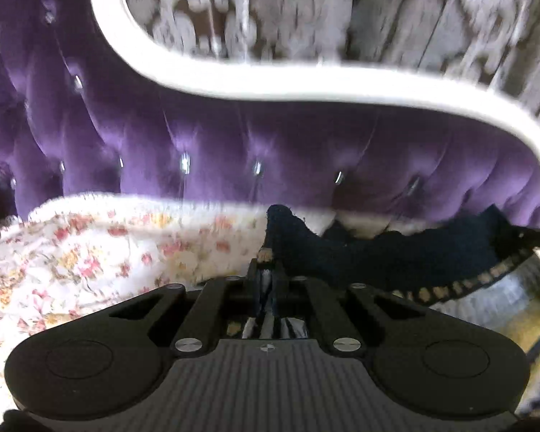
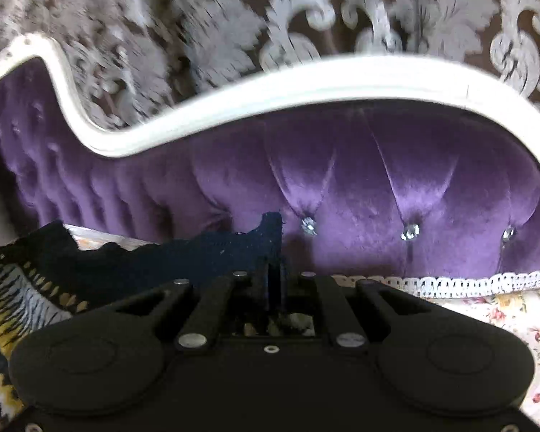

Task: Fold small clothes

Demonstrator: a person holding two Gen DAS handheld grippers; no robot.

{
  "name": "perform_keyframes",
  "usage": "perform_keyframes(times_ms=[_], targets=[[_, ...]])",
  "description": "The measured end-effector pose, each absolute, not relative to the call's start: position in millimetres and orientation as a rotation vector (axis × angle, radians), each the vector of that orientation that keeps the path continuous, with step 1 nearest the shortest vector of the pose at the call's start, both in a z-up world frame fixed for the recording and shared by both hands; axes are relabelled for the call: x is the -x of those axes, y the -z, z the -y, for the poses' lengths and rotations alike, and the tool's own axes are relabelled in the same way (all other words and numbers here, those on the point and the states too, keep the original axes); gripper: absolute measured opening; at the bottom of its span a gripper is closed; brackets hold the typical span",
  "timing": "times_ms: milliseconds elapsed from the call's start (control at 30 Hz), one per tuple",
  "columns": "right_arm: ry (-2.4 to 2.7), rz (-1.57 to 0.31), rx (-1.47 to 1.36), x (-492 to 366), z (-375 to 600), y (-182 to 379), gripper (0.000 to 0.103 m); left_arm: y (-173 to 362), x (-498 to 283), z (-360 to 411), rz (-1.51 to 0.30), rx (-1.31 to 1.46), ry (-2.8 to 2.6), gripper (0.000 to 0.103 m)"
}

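— What stands behind the bed?

— A tufted purple velvet headboard (image 2: 396, 187), studded with small shiny buttons (image 2: 309, 225) and edged by a curving white frame (image 2: 306, 82).

— And the wall?

— Brown wallpaper (image 2: 396, 10) with a pale damask pattern, blurred on the left side of the right wrist view.

— The bed itself?

— A floral bedspread (image 1: 90, 252) in pink and yellow on white, trimmed with white lace (image 2: 468, 282). Soft light gleams on the velvet.
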State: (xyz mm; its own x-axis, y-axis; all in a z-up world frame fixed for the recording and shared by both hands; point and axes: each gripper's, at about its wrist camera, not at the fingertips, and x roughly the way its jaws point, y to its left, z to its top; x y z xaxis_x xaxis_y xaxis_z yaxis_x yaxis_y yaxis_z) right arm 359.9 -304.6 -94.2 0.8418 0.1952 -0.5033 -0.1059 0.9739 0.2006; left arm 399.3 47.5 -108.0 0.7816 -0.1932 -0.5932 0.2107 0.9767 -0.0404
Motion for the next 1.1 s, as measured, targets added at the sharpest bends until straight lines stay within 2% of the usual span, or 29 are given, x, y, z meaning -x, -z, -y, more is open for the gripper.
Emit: perform_keyframes(times_ms=[67, 100, 167, 267, 300, 467, 667, 800, 933, 1000, 1100], targets=[[-0.131, -0.620, -0.159, -375, 300, 111, 0.015, 129, -414, -40, -0.741, -0.085, 0.196, 0.014], [-0.120, -0.650, -0.135, -379, 298, 120, 0.021, 135, -417, -38, -0.754, -0.103, 0.190, 0.014], [-0.111, -0.679, -0.139, -382, 299, 128, 0.025, 129, -411, -40, -0.732, -0.107, 0.195, 0.014], [-0.077, -0.616, -0.180, -369, 309, 109, 0.044, 105, -389, -57, -0.707, -0.041, 0.175, 0.014], [-0.077, -0.594, -0.176, -362, 311, 101, 0.047, 99, -381, -60, -0.691, -0.037, 0.178, 0.014], [-0.191, -0.545, -0.154, -307, 305, 73, 0.056, 92, -328, -63, -0.713, -0.078, 0.269, 0.021], [-0.275, -0.633, -0.084, -258, 276, 94, 0.057, 131, -285, -47, -0.803, -0.326, 0.279, 0.023], [-0.243, -0.704, -0.086, -242, 275, 120, 0.057, 129, -274, -66, -0.829, -0.237, 0.236, 0.026], [-0.233, -0.650, -0.106, -229, 278, 126, 0.058, 134, -272, -86, -0.860, -0.030, 0.210, 0.026], [-0.250, -0.652, -0.101, -231, 276, 125, 0.065, 137, -271, -90, -0.853, 0.041, 0.189, 0.027], [-0.290, -0.648, -0.076, -228, 273, 125, 0.076, 139, -264, -81, -0.814, 0.003, 0.152, 0.027]])
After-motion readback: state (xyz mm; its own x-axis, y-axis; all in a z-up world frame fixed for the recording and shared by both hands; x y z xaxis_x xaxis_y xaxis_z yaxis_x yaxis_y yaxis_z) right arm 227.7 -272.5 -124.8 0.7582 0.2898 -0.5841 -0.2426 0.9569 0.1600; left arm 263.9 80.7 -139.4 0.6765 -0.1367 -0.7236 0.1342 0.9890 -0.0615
